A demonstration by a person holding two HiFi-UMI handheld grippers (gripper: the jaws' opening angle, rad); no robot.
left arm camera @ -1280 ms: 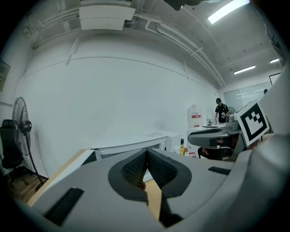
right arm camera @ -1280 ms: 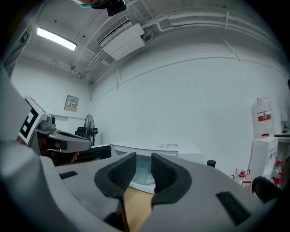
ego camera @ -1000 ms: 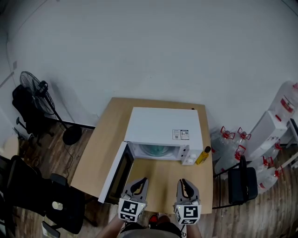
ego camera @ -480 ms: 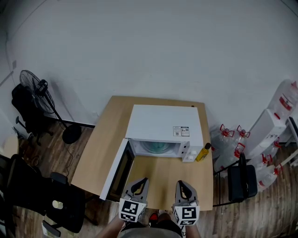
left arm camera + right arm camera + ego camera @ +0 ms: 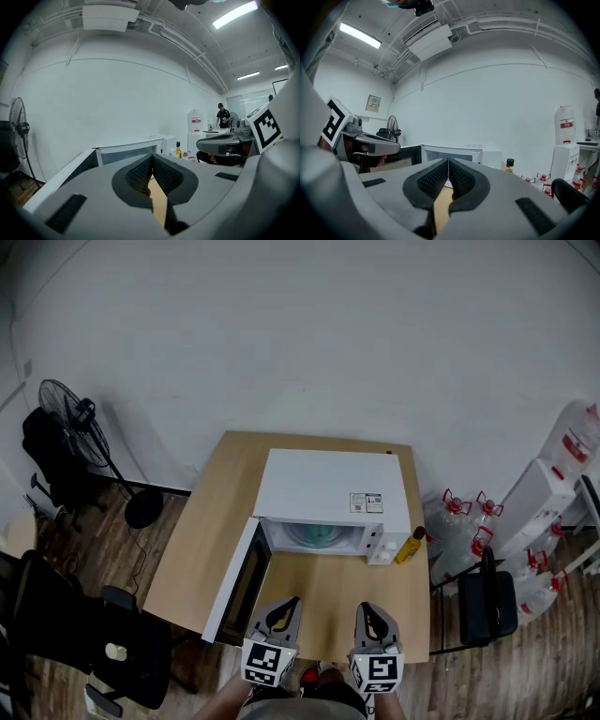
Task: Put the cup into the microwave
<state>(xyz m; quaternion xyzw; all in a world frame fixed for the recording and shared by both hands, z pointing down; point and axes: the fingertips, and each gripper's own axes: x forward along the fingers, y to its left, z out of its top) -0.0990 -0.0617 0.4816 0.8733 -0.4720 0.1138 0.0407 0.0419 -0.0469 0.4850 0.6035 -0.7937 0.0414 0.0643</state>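
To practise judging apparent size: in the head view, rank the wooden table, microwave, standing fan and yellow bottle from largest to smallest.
1. Wooden table.
2. Microwave.
3. Standing fan, though it stands on the floor, farther from the camera.
4. Yellow bottle, clearly smallest.

This looks to me like an office workroom. Ahead of my left gripper [image 5: 284, 607] and right gripper [image 5: 370, 610], a microwave [image 5: 328, 488] sits on a plain wooden table [image 5: 216, 521] against a bare white wall [image 5: 300, 334]. Off to the left gripper's side stand a pedestal fan [image 5: 66, 413] and a black office chair [image 5: 56, 615]. To the right gripper's side are water jugs [image 5: 459, 521] and a dispenser [image 5: 544, 502]. Strip lights [image 5: 358, 35] hang overhead.
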